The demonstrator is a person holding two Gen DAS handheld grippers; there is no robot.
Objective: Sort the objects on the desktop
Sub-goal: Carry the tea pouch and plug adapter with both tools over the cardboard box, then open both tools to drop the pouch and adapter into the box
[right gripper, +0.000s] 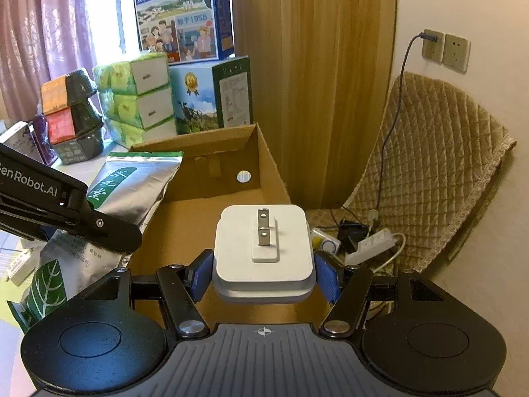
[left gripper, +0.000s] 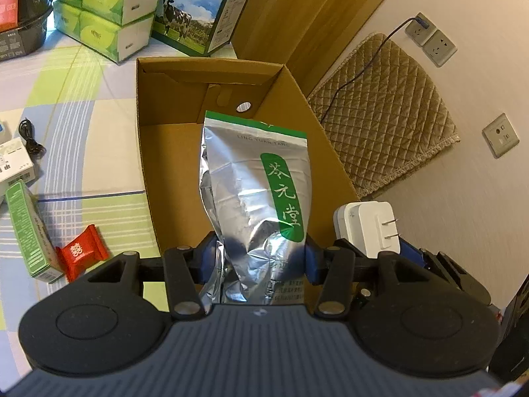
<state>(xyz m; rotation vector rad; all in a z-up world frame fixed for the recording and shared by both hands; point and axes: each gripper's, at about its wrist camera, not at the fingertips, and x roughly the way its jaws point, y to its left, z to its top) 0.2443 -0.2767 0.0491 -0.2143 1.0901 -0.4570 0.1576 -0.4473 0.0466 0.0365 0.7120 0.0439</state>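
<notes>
My left gripper point(left gripper: 259, 259) is shut on a silver foil pouch point(left gripper: 254, 185) with a green label, held over the open cardboard box point(left gripper: 165, 152). The same pouch point(right gripper: 132, 185) shows at the left of the right wrist view, gripped by the other tool. A white plug adapter point(right gripper: 263, 254) with two metal prongs sits clamped in my right gripper point(right gripper: 263, 269), above the box's point(right gripper: 211, 211) near right part. That adapter point(left gripper: 367, 228) also appears at the right of the left wrist view. The box floor looks bare.
On the checked cloth left of the box lie a red candy wrapper point(left gripper: 82, 253), a green carton point(left gripper: 28, 228), a white box point(left gripper: 15, 165) and a black cable point(left gripper: 31, 137). Tissue packs point(left gripper: 102, 10) and milk cartons point(left gripper: 201, 10) stand behind. A quilted chair point(right gripper: 429, 172) and power strip point(right gripper: 370, 244) are right.
</notes>
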